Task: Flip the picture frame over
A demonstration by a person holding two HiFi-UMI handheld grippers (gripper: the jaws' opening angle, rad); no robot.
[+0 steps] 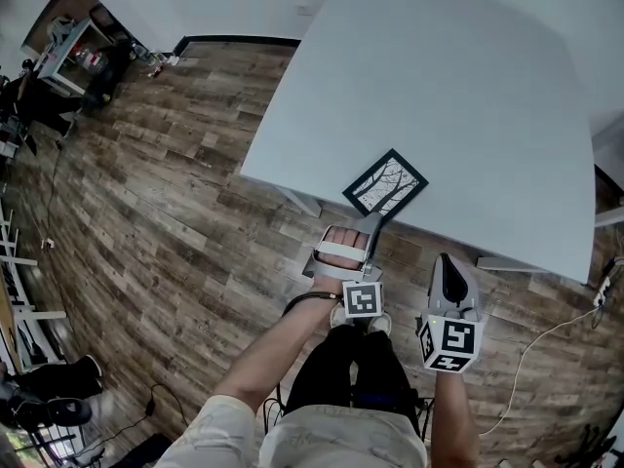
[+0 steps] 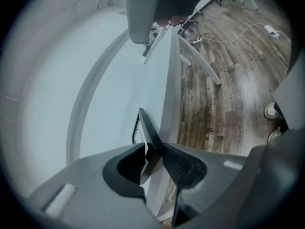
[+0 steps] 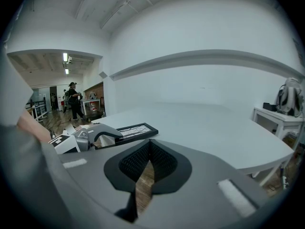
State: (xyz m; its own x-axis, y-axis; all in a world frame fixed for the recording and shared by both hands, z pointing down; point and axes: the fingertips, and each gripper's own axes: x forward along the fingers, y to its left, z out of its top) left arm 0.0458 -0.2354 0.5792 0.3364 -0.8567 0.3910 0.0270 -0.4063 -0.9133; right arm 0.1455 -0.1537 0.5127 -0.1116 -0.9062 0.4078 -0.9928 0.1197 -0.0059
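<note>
A black picture frame [image 1: 385, 183] lies picture side up, showing a bare-branch drawing, at the front edge of the white table [image 1: 468, 96]. My left gripper [image 1: 374, 221] reaches up from below the edge and is shut on the frame's near corner. In the left gripper view the frame [image 2: 144, 127] runs edge-on between the closed jaws of the left gripper [image 2: 154, 150]. My right gripper [image 1: 447, 263] hangs to the right over the floor, short of the table, shut on nothing. The right gripper view shows its own tips [image 3: 150, 143] meeting, with the frame [image 3: 133, 129] and the left gripper [image 3: 93, 136] beyond.
Wood plank floor [image 1: 175, 213] surrounds the table. A white cable [image 1: 546, 339] trails on the floor at right. Cluttered desks [image 1: 68, 52] stand far left. A small white side table with a backpack [image 3: 289, 99] is at right; a person [image 3: 74, 100] stands far off.
</note>
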